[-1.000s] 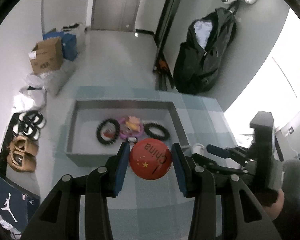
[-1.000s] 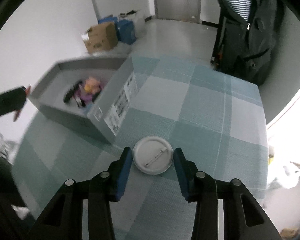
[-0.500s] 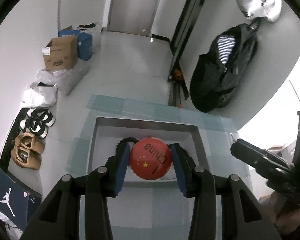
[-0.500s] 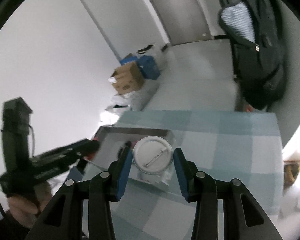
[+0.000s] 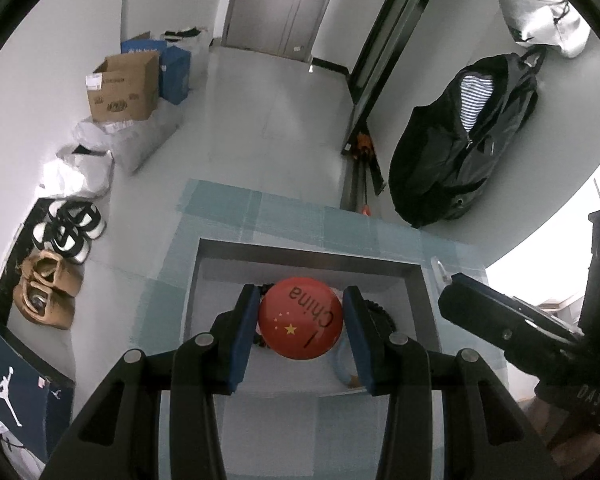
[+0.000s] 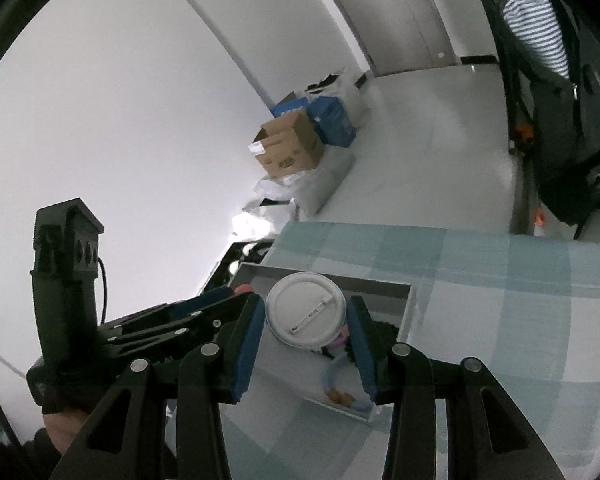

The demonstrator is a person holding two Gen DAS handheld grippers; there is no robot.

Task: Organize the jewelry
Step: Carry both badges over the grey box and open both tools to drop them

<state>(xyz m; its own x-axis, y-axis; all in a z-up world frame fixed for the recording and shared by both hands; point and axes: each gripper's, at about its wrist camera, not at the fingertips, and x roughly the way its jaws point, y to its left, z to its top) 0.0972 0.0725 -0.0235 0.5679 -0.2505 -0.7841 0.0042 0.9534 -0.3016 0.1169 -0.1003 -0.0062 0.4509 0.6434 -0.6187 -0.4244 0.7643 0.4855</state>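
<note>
My left gripper [image 5: 300, 322] is shut on a red round badge [image 5: 300, 323] with "China" and yellow stars, held above the grey box [image 5: 300, 254]. My right gripper [image 6: 306, 322] is shut on a white round badge [image 6: 306, 316] seen from its pin side, held above the same grey box [image 6: 404, 316]. Inside the box lie a black beaded bracelet [image 5: 378, 314], a light blue ring [image 6: 334, 374] and a pink piece [image 6: 340, 338], mostly hidden behind the badges. The right gripper also shows in the left wrist view [image 5: 500, 328], and the left gripper in the right wrist view [image 6: 172, 320].
The box stands on a table with a teal checked cloth [image 6: 500, 280]. On the floor beyond are cardboard and blue boxes [image 5: 124, 88], plastic bags [image 5: 84, 164], shoes [image 5: 52, 284] and a black backpack [image 5: 460, 148] against the wall.
Both grippers have risen with their badges and now hang over the box, which looks smaller and farther below. The right gripper has swung left towards the box.
</note>
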